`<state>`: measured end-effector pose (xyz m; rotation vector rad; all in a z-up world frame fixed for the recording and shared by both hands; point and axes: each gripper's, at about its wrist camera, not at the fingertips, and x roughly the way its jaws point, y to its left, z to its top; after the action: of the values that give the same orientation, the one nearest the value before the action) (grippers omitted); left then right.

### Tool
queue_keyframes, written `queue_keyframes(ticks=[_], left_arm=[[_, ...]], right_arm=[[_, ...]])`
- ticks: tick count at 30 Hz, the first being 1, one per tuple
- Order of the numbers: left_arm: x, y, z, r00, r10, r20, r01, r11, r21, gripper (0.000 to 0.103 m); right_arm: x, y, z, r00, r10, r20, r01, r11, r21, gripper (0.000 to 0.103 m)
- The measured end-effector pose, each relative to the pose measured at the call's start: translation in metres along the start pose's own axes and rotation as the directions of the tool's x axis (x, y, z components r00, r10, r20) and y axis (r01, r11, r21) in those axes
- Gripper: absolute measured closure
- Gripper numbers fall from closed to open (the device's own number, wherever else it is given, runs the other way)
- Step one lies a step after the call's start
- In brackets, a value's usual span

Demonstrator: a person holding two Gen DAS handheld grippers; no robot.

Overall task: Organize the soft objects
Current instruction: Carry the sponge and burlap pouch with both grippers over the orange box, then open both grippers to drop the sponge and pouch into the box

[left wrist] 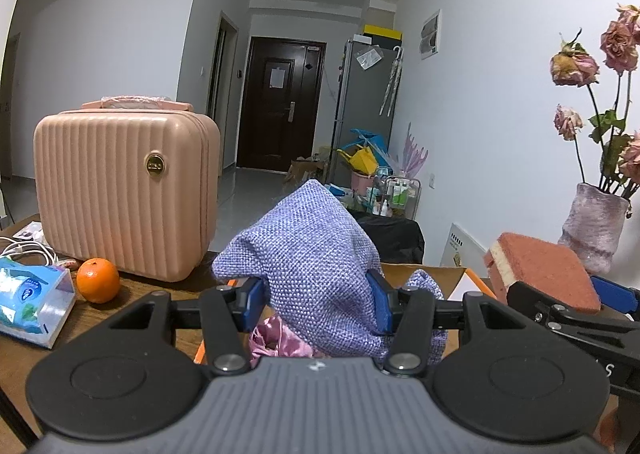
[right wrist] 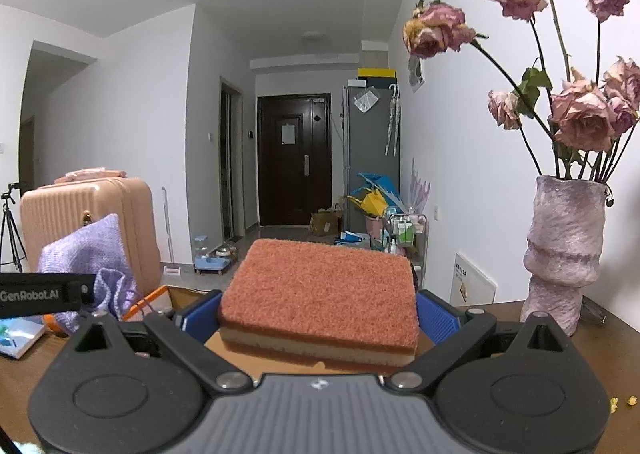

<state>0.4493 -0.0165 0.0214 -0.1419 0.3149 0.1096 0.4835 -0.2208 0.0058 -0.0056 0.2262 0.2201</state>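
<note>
Two grippers: both loaded, held above the tabletop.
Writing: "GenRobot.AI" on the left gripper's side, seen from the right wrist.
Left gripper [left wrist: 318, 304]: blue pads pinched partway in on a lilac pouch [left wrist: 312, 250]; pouch stands up between them.
Right gripper [right wrist: 318, 318]: jaws wide, pads pressed on both sides of a sponge [right wrist: 320, 294], orange face up.
Box [right wrist: 176, 296]: cardboard, orange-edged, open, under the pouch; pink cloth [left wrist: 276, 340] inside.
Vase [right wrist: 564, 254]: dried roses, right edge.
Case [left wrist: 124, 190]: pink, shut, far left edge.

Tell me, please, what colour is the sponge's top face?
Rusty orange-red sponge, best in the right wrist view.
</note>
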Motion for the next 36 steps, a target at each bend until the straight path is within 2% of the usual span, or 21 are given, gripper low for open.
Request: queue_keyframes(ticks=[14, 22, 28, 33, 35, 36], left_arm=[[0.037, -0.002, 0.012, 1.000, 0.024, -0.011, -0.025, 0.999, -0.027, 0.050], [0.061, -0.004, 0.012, 0.996, 0.071, -0.058, -0.072, 0.997, -0.022, 0.050], [0.071, -0.001, 0.009, 0.993, 0.076, -0.094, -0.078, 0.997, -0.018, 0.050], [0.074, -0.001, 0.006, 0.992, 0.072, -0.108, -0.073, 0.997, -0.009, 0.037], [0.074, -0.002, 0.006, 0.991, 0.073, -0.111, -0.074, 0.997, -0.003, 0.027], [0.074, -0.003, 0.006, 0.991, 0.077, -0.109, -0.078, 0.997, -0.002, 0.018]], right_arm=[[0.046, 0.003, 0.005, 0.997, -0.009, -0.072, 0.007, 0.999, -0.034, 0.003], [0.061, 0.005, 0.001, 0.994, -0.023, -0.104, 0.018, 0.999, -0.050, 0.003], [0.069, 0.003, -0.002, 0.991, -0.024, -0.128, 0.018, 0.999, -0.046, 0.003], [0.073, 0.002, -0.004, 0.989, -0.031, -0.141, 0.025, 0.999, -0.043, 0.003], [0.074, 0.001, -0.006, 0.988, -0.037, -0.148, 0.032, 0.999, -0.034, 0.002], [0.075, 0.000, -0.006, 0.988, -0.038, -0.151, 0.034, 0.999, -0.024, 0.002]])
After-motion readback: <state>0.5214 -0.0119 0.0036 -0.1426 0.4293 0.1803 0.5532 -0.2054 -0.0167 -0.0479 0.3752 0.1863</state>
